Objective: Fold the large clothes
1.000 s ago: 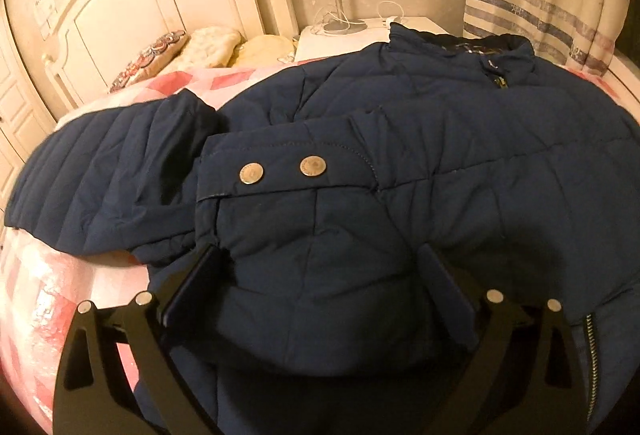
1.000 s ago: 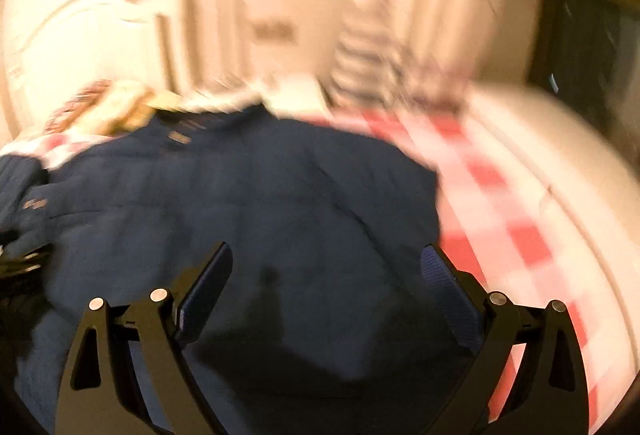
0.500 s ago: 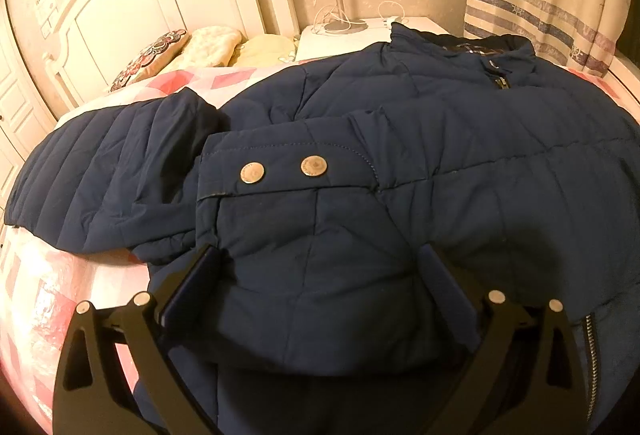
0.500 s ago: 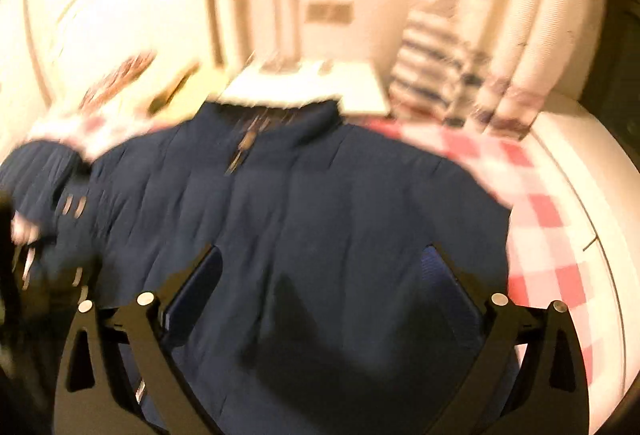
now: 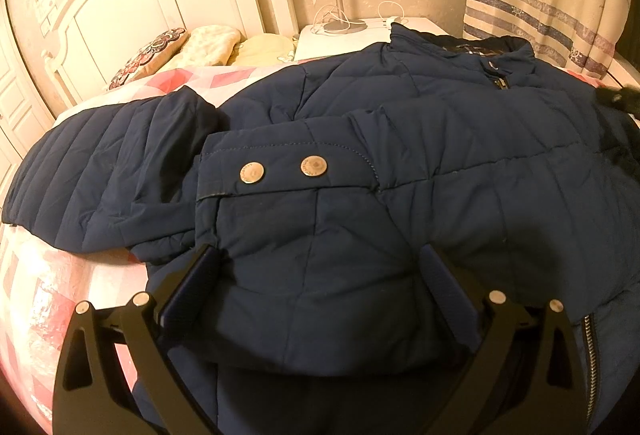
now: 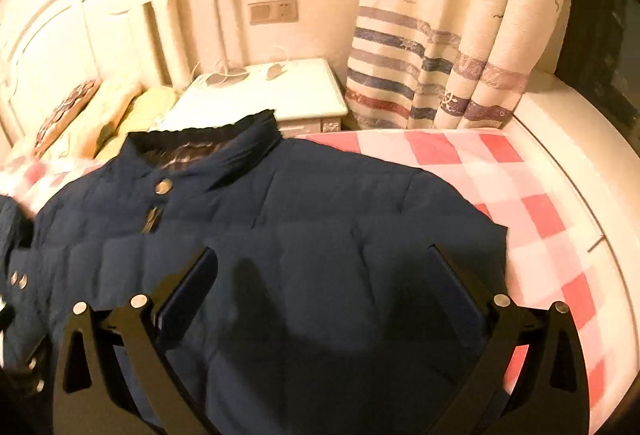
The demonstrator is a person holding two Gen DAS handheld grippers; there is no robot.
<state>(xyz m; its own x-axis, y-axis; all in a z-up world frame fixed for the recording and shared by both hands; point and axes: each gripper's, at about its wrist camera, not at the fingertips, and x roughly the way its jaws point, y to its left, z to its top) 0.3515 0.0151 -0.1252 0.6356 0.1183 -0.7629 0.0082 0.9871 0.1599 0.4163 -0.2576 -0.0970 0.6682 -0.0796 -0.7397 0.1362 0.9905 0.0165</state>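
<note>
A large navy quilted jacket (image 5: 420,163) lies front up on the bed, collar toward the nightstand. One sleeve is folded across the chest; its cuff (image 5: 280,171) with two metal snaps lies in the middle of the left wrist view. My left gripper (image 5: 320,267) is open, its jaws on either side of the sleeve end. My right gripper (image 6: 320,267) is open and empty just above the right half of the jacket (image 6: 300,235), near the collar (image 6: 212,143) and zip pull.
The bed has a pink and white checked cover (image 6: 540,207). A white headboard (image 5: 132,7) and pillows (image 5: 192,47) are at the left. A white nightstand (image 6: 264,95) with a lamp base and cables stands beyond the collar. A striped curtain (image 6: 440,47) hangs at the right.
The right gripper has swung right and steadied over the jacket's right half near the collar. The left gripper and the folded sleeve have barely moved.
</note>
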